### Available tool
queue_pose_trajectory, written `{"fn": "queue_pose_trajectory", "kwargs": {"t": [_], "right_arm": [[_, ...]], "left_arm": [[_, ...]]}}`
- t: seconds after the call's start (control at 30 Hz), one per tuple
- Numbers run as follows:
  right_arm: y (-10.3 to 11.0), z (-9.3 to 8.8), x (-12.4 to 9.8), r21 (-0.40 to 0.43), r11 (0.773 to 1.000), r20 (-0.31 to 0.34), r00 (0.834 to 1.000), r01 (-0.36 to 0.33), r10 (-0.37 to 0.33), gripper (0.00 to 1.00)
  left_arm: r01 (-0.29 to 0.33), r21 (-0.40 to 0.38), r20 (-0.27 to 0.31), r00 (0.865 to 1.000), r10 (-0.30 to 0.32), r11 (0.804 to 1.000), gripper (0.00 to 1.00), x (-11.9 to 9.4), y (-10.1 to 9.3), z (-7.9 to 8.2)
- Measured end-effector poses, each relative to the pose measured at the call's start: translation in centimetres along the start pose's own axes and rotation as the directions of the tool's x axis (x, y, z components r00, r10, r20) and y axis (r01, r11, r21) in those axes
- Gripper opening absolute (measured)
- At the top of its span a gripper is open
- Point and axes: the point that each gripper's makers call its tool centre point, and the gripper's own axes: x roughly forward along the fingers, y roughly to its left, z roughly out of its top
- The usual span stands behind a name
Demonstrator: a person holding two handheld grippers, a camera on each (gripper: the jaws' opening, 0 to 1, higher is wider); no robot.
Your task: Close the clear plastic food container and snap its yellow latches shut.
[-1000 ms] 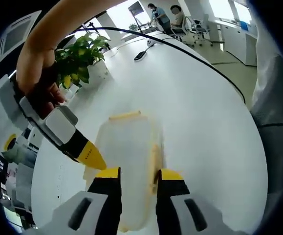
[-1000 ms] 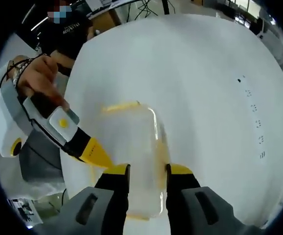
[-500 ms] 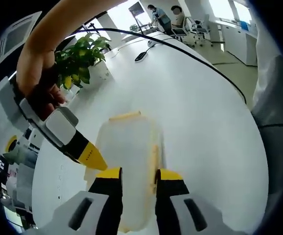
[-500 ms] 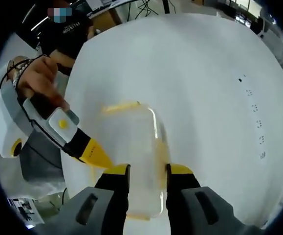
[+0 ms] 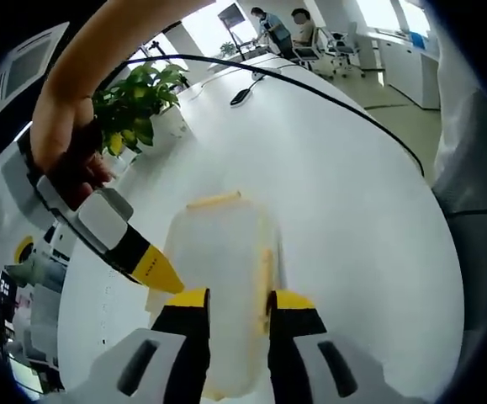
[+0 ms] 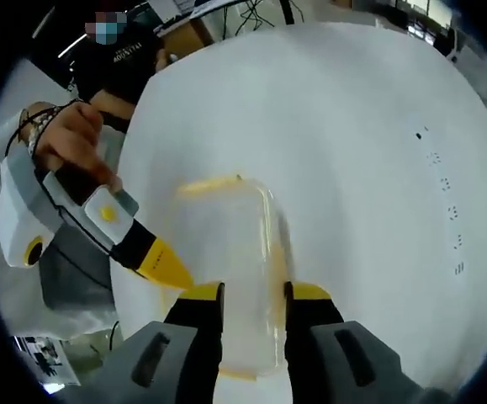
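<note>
With each hand-held gripper (image 5: 236,296) (image 6: 255,290) open astride the container (image 5: 218,278), press the near latch (image 6: 272,252) squarely down.

White round desk (image 5: 352,168), glossy, bright daylight. Black cable (image 5: 310,84) curves along its far edge; small dark object (image 5: 241,95) lies near the cable. Potted plant (image 5: 134,105) with green leaves at the desk's left side, in a white pot. Beyond: open office, windows (image 5: 386,17) lit strongly, office chairs (image 5: 340,42), two people (image 5: 285,25) at a far workstation. Grey floor (image 5: 394,84). In the right gripper view, small dark marks (image 6: 445,185) dot the desk; cables (image 6: 268,10) hang behind it.
</note>
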Motion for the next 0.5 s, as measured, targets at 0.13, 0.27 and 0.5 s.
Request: {"fn": "queue_pose_trajectory", "kwargs": {"t": [0.13, 0.27, 0.5], "right_arm": [[0.15, 0.10, -0.10, -0.024, 1.000, -0.011, 1.000, 0.015, -0.016, 0.25], [0.41, 0.07, -0.39, -0.032, 0.999, -0.001, 1.000, 0.031, -0.031, 0.25], [0.29, 0.47, -0.51, -0.058, 0.996, -0.010, 0.997, 0.074, -0.075, 0.25]], "left_arm": [[-0.002, 0.004, -0.005, 1.000, 0.002, 1.000, 0.19, -0.01, -0.02, 0.03], [-0.009, 0.016, -0.009, 1.000, 0.009, 1.000, 0.20, -0.04, -0.09, 0.04], [-0.014, 0.013, -0.011, 1.000, 0.014, 1.000, 0.21, -0.15, -0.03, -0.07]]}}
